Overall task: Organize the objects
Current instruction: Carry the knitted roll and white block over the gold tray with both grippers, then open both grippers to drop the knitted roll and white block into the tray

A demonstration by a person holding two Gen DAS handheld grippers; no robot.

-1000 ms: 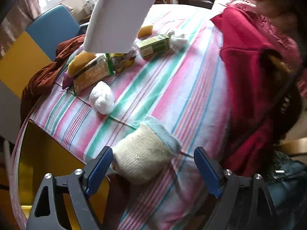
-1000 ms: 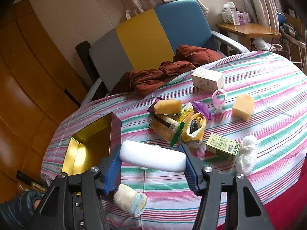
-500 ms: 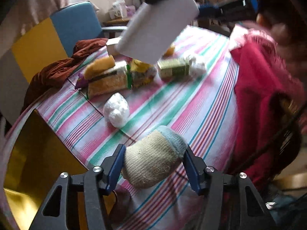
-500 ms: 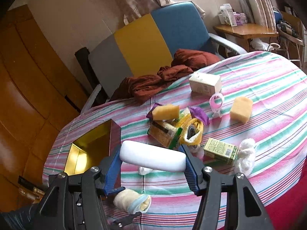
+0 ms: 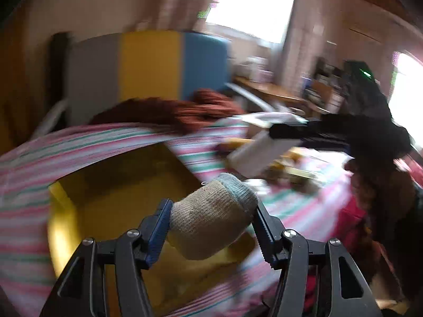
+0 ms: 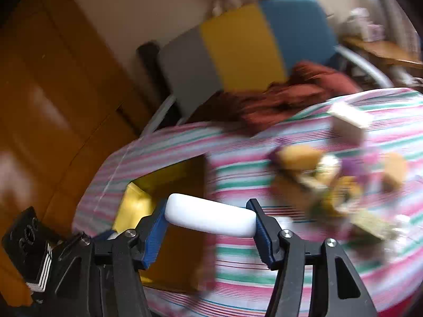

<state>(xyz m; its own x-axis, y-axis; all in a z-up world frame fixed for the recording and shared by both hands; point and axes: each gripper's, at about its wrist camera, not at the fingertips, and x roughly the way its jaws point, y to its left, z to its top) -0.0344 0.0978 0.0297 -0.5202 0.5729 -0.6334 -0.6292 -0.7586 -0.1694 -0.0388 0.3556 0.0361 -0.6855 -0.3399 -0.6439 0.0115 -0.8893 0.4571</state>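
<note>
Striped-cloth table (image 6: 238, 163) bears gold box (image 6: 137, 200), brown cloth (image 6: 290, 97), clutter.

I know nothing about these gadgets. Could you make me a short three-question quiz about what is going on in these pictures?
1. True or false: the left hand-held gripper is shut on a rolled sock.
2. What does the right hand-held gripper hold? A) a white bar B) a green carton C) a yellow sponge
3. Fill in: the open gold box sits on a ______ tablecloth.

Key: 1 true; 2 A, the white bar; 3 striped.
</note>
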